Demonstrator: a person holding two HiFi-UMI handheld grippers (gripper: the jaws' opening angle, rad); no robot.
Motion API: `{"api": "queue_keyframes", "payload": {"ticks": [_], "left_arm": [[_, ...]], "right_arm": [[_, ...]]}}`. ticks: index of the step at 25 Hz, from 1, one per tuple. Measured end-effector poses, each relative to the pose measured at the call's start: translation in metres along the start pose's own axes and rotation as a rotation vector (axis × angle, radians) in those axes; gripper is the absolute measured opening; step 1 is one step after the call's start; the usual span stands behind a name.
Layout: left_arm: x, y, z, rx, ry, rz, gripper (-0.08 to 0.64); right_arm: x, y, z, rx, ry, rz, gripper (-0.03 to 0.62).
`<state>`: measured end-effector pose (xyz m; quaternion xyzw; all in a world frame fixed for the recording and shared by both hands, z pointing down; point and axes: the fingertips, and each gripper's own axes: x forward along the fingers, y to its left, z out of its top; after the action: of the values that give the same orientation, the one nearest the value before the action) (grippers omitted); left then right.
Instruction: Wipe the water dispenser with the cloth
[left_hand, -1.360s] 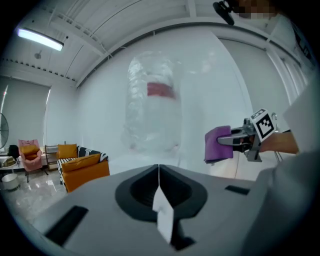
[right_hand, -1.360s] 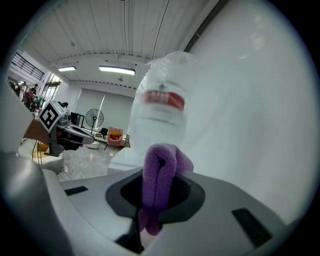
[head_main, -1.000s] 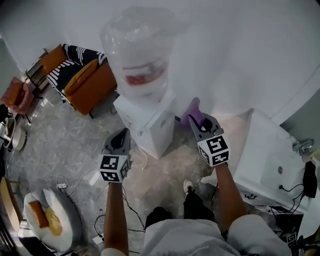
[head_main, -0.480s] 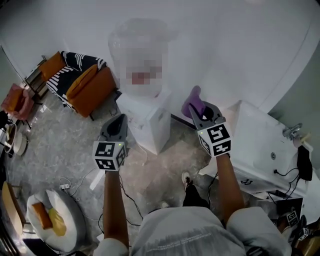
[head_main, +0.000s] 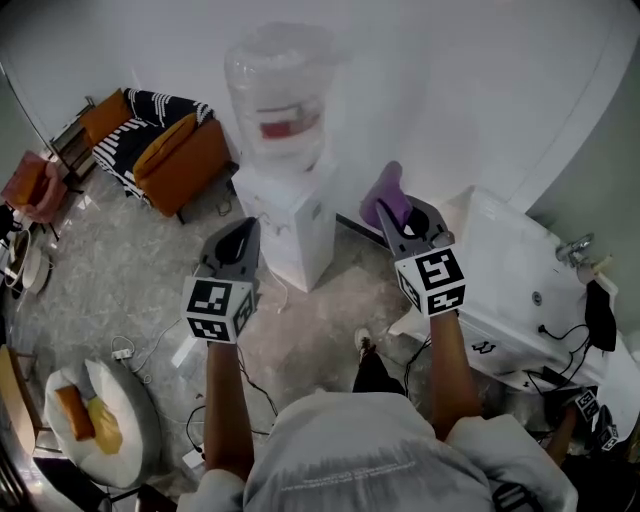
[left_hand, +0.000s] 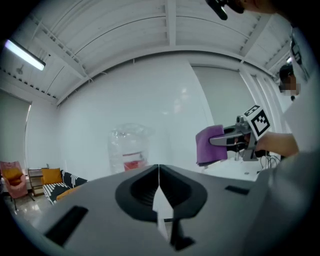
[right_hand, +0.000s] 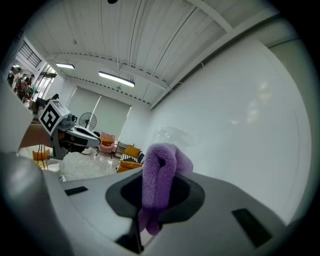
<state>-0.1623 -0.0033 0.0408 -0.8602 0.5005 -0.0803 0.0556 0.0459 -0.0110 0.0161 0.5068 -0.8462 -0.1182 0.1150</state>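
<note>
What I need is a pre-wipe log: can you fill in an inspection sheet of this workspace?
Surface: grey stone-look floor; no table.
Job's things: water dispenser upright by the white wall; purple cloth apart from it.
Clutter: orange sofa, round white seat.
Grippers: left gripper shut, empty; right gripper shut on the purple cloth.
Cables: white cords on the floor, black cables on the white unit.
Surroundings: nothing else seen.

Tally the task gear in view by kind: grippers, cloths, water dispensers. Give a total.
Grippers: 2 (left gripper shut, empty; right gripper shut on the purple cloth)
Cloths: 1
Water dispensers: 1 (water dispenser)
Total: 4
</note>
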Motion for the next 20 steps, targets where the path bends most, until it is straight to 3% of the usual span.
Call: {"api": "queue_keyframes", "payload": {"ticks": [20], "left_arm": [[-0.014,-0.016,0.006,0.040,0.005,-0.001,0.015]], "right_arm": [[-0.020,0.010,0.003,0.002,-0.009,0.030,0.058]]}}
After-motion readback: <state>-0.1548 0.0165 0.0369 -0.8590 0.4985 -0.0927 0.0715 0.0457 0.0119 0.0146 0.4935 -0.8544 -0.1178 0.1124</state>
